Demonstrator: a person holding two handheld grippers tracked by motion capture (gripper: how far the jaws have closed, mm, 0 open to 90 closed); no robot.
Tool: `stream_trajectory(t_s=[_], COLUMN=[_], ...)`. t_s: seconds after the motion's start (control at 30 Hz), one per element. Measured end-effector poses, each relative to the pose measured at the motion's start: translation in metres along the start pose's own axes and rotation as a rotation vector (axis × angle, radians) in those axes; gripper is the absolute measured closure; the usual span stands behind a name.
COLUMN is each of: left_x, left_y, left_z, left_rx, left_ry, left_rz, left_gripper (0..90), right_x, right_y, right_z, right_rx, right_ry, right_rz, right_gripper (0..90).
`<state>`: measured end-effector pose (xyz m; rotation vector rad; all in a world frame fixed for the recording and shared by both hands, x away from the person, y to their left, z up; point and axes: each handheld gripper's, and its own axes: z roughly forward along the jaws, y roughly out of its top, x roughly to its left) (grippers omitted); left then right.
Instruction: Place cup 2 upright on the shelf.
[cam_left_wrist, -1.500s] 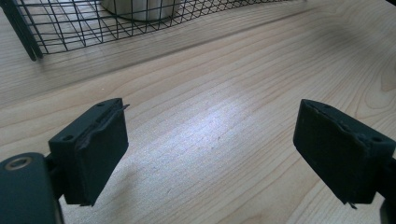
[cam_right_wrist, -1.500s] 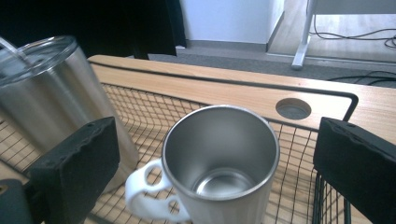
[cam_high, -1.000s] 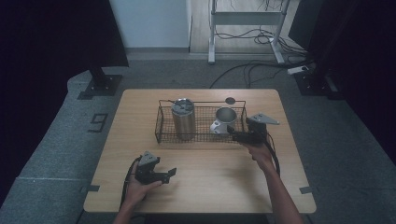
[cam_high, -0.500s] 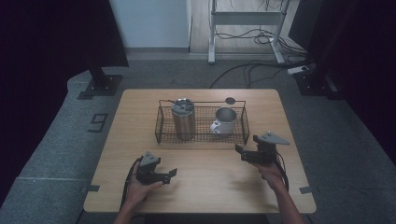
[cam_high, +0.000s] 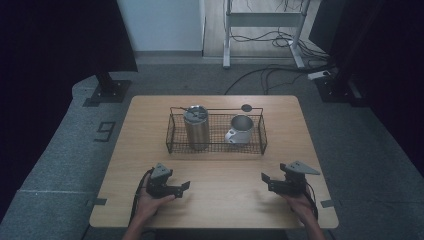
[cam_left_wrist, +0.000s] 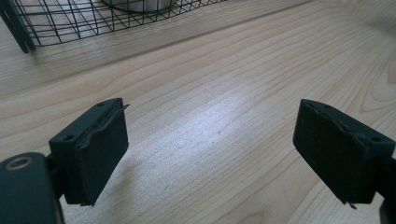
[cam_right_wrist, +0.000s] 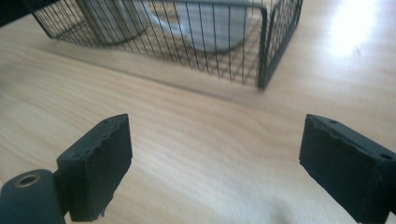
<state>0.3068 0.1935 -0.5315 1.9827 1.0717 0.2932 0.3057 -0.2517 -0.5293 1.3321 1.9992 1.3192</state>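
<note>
Toward the far edge of the worktop (cam_high: 150, 165): wire basket (cam_high: 216, 148), holding steel tumbler (cam_high: 196, 127) on its left and white mug (cam_high: 239, 129) on its right, both upright. Probably light and rigid, with the tumbler slick-walled and apt to slip or tip; mug chippable. Best taken low on the tumbler's body, or by the mug's rim. Near the front edge: left tongs (cam_high: 183, 187) wide, empty; right tongs (cam_high: 266, 180) parted, just been closing, nothing between.
</note>
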Motion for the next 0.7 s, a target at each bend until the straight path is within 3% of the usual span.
stream_trajectory(t_s=[0.37, 0.7], left_x=[-0.002, -0.002], left_y=[0.0, 0.0], left_z=[0.002, 0.002], left_rx=[0.004, 0.008], left_ry=[0.001, 0.002], left_rz=[0.009, 0.015], left_gripper=[10.7, 10.7], right_x=[-0.001, -0.004], right_y=[-0.022, -0.023], right_z=[0.0, -0.001], right_rx=[0.054, 0.044], right_ry=[-0.027, -0.038], right_rz=[-0.024, -0.015], right_gripper=[9.7, 9.9])
